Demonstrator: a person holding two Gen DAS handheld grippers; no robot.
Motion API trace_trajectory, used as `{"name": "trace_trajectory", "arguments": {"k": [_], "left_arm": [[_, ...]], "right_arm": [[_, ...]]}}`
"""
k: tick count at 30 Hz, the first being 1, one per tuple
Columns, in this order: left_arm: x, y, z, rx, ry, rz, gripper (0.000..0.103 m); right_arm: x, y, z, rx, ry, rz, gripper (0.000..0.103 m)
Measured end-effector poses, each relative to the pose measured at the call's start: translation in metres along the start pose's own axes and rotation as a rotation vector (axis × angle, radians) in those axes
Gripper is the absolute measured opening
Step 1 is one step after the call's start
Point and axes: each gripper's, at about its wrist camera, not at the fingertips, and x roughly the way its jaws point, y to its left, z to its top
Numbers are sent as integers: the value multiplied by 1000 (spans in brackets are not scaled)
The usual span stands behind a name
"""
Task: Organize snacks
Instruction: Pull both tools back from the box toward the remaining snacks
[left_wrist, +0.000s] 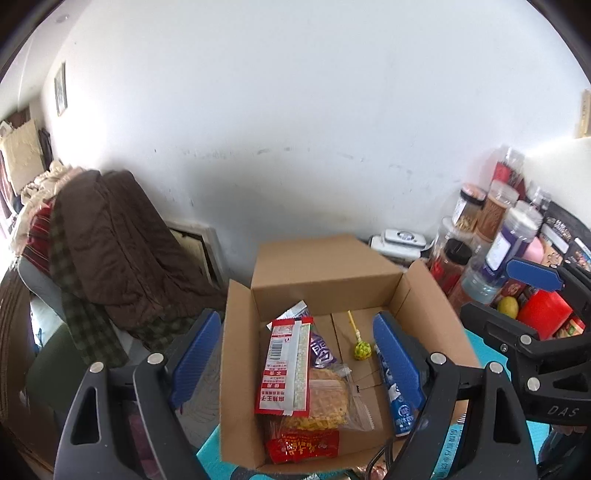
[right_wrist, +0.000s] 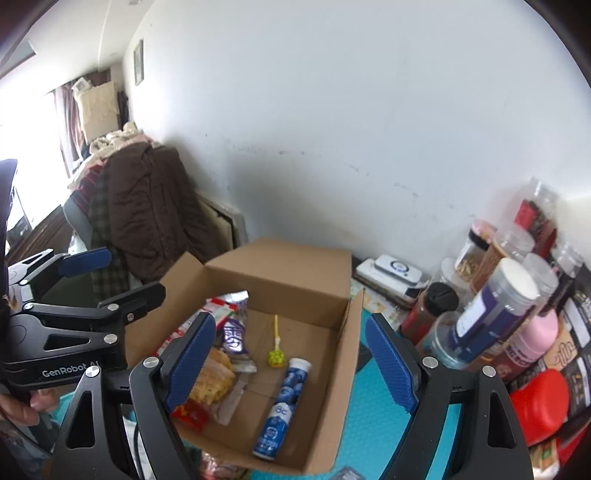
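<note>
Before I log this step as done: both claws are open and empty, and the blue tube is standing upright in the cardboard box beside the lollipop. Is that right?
One thing is wrong: the blue tube is lying flat on the floor of the cardboard box, not standing. The right wrist view shows it. The rest holds: it lies beside the lollipop, and the left claw and right claw are open and empty.

Daylight glares from the left window (right_wrist: 22, 122); fisheye edges bend, perhaps slightly blurred.
</note>
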Motion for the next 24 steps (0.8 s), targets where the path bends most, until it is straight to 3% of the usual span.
{"name": "trace_trajectory", "arguments": {"k": [11, 24], "left_arm": [[-78, -1, -16, -2, -122, 15, 85], [-141, -19, -65, 53, -166, -13, 85]], "right_arm": [[-66, 12, -14, -5, -102, -10, 84], [-122, 23, -61, 4, -135, 24, 84]]}}
